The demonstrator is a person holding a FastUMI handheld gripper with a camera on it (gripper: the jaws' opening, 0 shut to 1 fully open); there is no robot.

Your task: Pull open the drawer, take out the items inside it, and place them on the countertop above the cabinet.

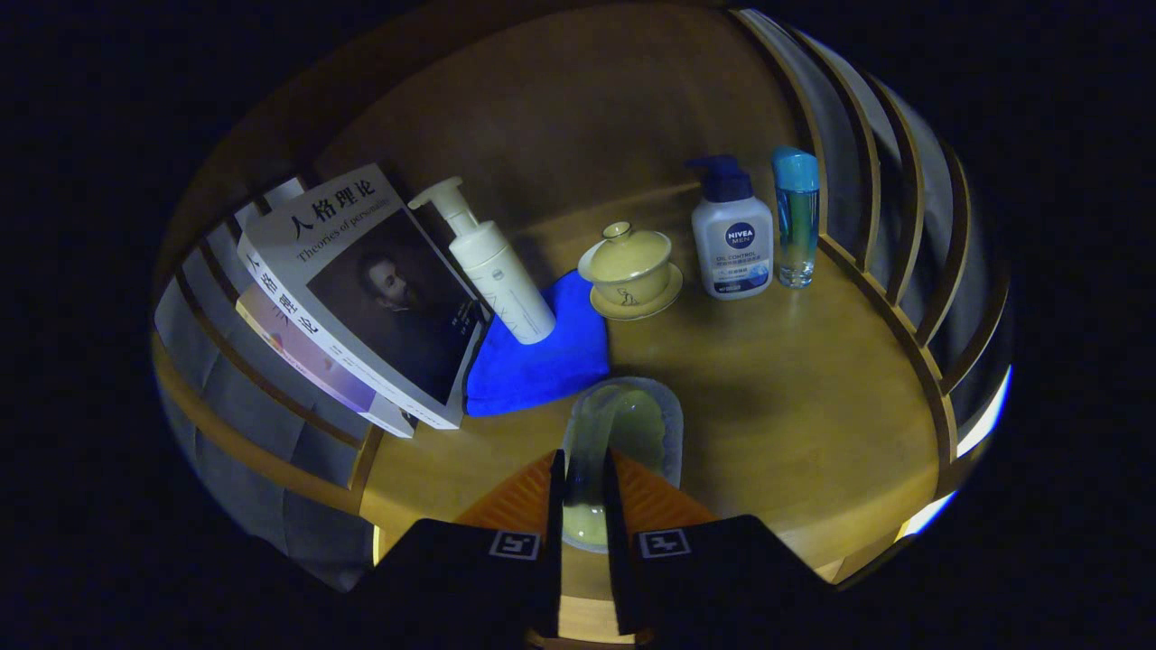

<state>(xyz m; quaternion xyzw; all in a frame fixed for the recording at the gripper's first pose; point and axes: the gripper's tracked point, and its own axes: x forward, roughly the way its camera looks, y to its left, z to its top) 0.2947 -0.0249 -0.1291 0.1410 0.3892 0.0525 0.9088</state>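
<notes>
Gripper view: the gripper [583,492] is seen at the bottom centre of the frame, its two fingers drawn close together with only a narrow gap left between them. A translucent, pale yellow-green bottle [623,429] is clamped in that gap; both fingers are pressed against its near end, and the rest of its body is extended ahead of the fingertips toward the middle of the frame. The bottle is laid low over the wooden countertop [795,397]; whether it is touching the wood cannot be told.

Just beyond the far end of the bottle, slightly to the left, a folded blue cloth [542,357] is spread on the countertop. A white pump bottle [495,266] is leaned across the cloth's upper left part, its nozzle turned toward the upper left. To the left of the cloth, a stack of books [361,289] is propped at a tilt, a portrait being shown on the top cover.

Above the centre of the frame, a pale yellow lidded cup [628,264] is set upright on a matching saucer, just beside the cloth's right edge. To its right, a white bottle with a dark blue pump [731,239] is stood upright, and just beside that a slim clear bottle with a blue cap [797,221]. A wooden slatted railing [890,226] is curved along the right side of the frame.
</notes>
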